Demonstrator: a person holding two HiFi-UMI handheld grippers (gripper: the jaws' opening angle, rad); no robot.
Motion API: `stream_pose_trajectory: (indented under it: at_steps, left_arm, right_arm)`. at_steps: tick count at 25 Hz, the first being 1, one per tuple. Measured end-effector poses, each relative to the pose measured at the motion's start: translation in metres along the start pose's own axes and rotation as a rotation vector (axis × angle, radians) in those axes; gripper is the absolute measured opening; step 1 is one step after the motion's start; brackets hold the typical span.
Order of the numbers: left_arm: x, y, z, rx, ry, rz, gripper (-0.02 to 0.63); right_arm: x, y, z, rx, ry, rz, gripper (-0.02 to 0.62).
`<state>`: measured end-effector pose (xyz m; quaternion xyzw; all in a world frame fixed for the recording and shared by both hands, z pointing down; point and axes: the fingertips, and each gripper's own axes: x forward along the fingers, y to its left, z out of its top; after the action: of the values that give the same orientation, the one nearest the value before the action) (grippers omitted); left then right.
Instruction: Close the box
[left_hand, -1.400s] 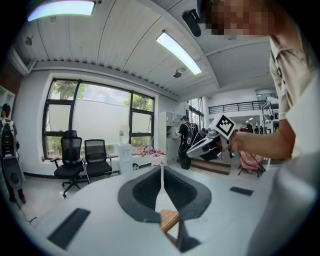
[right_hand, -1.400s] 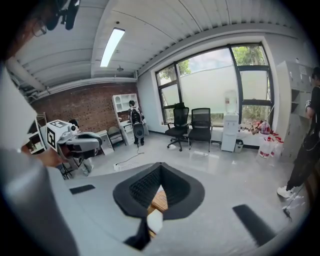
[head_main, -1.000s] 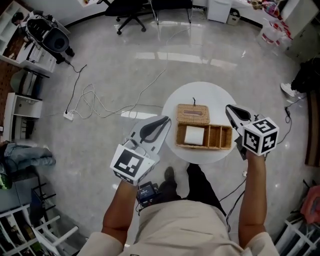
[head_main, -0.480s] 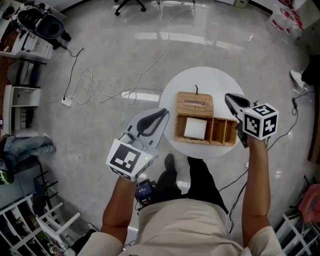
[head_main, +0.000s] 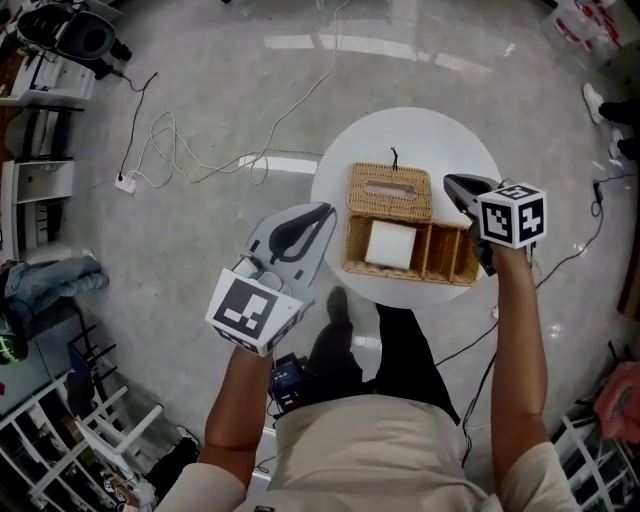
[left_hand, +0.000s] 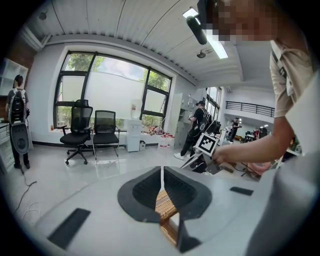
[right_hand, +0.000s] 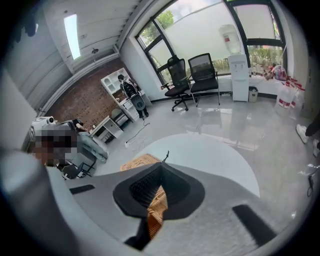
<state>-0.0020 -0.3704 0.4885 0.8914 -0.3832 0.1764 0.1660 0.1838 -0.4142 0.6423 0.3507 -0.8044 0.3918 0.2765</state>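
Left gripper (head_main: 322, 212) and right gripper (head_main: 452, 182), jaws together and empty, either side of the open wicker box (head_main: 436, 252).

No legible lettering, brand, number or sign is recorded in any view. The only printed marks are black-and-white square code patterns, found on the left marker cube (head_main: 250, 312) of the left hand-held gripper (head_main: 326, 210) and on the right marker cube (head_main: 513, 214) of the right hand-held gripper (head_main: 450, 181). Neither pattern carries letters or digits; the right marker cube also shows, small, in the left gripper view.
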Motion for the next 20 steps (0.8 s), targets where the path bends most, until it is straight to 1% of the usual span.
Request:
stream_pose_trajectory:
  at_steps: [4,7,10,17,19,20]
  left_arm:
    - [0.011,0.002,-0.013,-0.017,0.01,0.003,0.021]
    - [0.016,0.006,-0.022,-0.026,0.009,0.004,0.021]
    - [0.017,0.009,-0.027,-0.041,0.027,0.017,0.021]
    - [0.025,0.017,-0.039,-0.063,0.042,0.033,0.021]
    - [0.028,0.018,-0.044,-0.07,0.044,0.033,0.021]
    - [0.029,0.018,-0.046,-0.072,0.042,0.031,0.021]
  right_arm:
    - [0.02,-0.015,-0.016,0.019,0.052,0.024,-0.006]
    - [0.034,-0.02,-0.025,0.026,0.093,0.045,-0.006]
    - [0.044,-0.022,-0.033,0.034,0.137,0.069,-0.006]
    - [0.062,-0.026,-0.052,0.095,0.222,0.166,-0.003]
    - [0.066,-0.026,-0.055,0.128,0.235,0.204,0.039]
    - [0.067,-0.026,-0.058,0.143,0.243,0.22,0.048]
